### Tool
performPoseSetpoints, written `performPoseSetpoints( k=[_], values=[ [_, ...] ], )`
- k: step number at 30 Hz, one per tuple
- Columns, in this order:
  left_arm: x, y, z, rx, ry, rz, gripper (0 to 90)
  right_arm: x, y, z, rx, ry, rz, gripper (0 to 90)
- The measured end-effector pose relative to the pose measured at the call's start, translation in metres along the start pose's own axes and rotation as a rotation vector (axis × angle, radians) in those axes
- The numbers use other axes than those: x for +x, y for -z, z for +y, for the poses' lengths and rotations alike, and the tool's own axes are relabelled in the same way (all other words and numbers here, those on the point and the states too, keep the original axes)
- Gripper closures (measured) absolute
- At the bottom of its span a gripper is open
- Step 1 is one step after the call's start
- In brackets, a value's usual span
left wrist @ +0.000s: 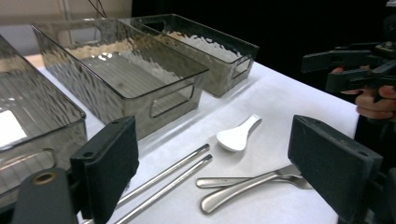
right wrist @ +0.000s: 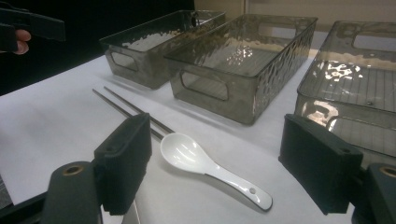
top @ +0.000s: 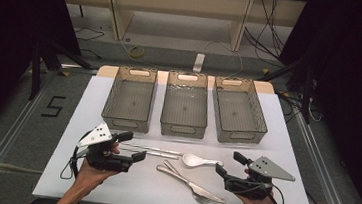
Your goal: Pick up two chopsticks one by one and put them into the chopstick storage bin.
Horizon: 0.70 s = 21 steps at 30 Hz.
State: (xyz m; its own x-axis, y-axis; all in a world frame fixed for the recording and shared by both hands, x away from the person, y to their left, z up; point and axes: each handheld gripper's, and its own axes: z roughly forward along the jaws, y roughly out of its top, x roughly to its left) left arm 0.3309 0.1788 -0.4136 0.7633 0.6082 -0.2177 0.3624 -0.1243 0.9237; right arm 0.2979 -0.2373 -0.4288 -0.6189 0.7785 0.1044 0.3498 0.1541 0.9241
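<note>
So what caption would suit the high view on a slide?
Two open claws, left and right, flank cutlery before three empty bins.

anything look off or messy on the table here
Nothing is spilled or damaged. The three bins stand in a tidy row. The only untidy bit: the knife and fork lie crossed over each other, while the chopsticks and white spoon lie neatly beside them.
</note>
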Motion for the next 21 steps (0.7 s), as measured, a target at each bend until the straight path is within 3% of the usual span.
performPoseSetpoints(
  k=[4,8,15,21],
  values=[
    [0.001,-0.003,0.004,0.047,-0.019,-0.007,15.7,-0.001,0.0,0.0,0.0,-0.011,0.001,26.2],
    [0.002,-0.008,0.012,0.123,-0.057,-0.002,15.7,-0.002,0.0,0.0,0.001,-0.015,0.001,26.2],
    [0.009,-0.019,0.032,0.302,-0.125,0.016,16.8,-0.003,-0.001,-0.001,0.017,-0.02,0.005,26.4],
    [0.021,-0.044,0.038,0.466,-0.166,0.036,18.0,-0.003,-0.003,-0.001,0.034,-0.018,0.011,26.3]
  ],
)
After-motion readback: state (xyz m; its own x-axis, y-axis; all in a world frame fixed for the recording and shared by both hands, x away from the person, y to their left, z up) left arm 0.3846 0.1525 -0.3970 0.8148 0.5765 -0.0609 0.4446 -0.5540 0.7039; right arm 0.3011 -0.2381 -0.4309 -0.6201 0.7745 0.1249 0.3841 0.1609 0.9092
